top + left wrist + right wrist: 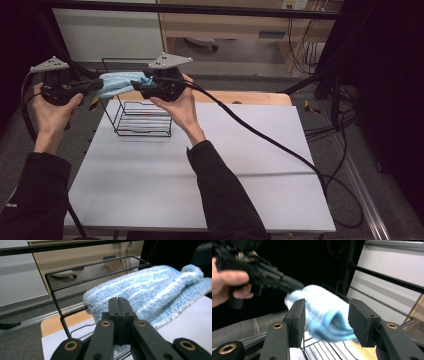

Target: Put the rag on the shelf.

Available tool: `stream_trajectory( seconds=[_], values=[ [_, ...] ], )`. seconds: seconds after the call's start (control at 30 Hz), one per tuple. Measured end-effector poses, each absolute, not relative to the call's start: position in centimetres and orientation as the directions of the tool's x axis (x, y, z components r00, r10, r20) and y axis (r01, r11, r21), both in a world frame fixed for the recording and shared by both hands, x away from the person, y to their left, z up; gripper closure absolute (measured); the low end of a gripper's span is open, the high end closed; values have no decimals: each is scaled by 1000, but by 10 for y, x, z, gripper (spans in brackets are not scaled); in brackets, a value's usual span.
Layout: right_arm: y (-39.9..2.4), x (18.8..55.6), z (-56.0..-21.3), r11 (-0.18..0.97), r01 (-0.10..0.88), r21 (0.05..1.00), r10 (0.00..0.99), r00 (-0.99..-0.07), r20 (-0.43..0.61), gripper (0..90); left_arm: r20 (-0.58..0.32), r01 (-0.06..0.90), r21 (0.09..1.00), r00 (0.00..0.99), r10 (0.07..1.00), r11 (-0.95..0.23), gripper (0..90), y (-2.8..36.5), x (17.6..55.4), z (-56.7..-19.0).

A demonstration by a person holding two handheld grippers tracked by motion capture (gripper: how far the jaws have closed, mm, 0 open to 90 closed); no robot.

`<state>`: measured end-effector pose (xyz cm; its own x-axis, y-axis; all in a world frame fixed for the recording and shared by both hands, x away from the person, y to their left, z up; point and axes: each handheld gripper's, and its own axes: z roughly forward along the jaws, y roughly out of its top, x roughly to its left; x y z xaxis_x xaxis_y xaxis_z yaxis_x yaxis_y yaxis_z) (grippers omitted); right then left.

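High view: a fluffy blue cloth [116,83] hangs over a black wire rack [142,117] at 11 o'clock on the white tabletop [200,175]; left gripper [100,85] pinches its end tight; right gripper [134,85] gapes around it, pads clear; cables cross grey floor [365,165] beyond.

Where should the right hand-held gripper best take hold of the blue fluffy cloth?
Probably at the free bunched end of the blue fluffy cloth, coming in from the side opposite the left hand-held gripper, which is shut on the other end. That end sits between the open pads.
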<state>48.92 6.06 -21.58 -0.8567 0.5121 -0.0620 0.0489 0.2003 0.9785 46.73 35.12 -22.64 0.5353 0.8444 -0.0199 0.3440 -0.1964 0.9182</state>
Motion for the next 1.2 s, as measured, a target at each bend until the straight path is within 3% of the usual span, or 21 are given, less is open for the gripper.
stream_trajectory(
  seconds=[0.03,0.17,0.3,0.43,0.73,1.2],
  values=[
    [61,489,-213,196,50,979,512,-857,-58,516,-10,343,916,536,844,-207,899,351,467,-228],
    [66,488,-208,202,109,973,500,-866,-6,770,12,338,913,537,843,-228,898,351,467,-233],
    [73,490,-218,262,172,950,478,-878,27,900,7,333,917,538,843,-220,899,353,466,-236],
    [78,491,-233,322,205,924,479,-877,27,900,8,334,916,538,843,-223,899,355,466,-240],
    [83,491,-245,382,177,907,518,-854,-52,900,1,327,922,538,843,-210,899,356,466,-250],
    [74,505,-268,322,200,925,547,-837,-9,892,-1,317,928,526,850,-195,897,351,472,-261]
  ],
)
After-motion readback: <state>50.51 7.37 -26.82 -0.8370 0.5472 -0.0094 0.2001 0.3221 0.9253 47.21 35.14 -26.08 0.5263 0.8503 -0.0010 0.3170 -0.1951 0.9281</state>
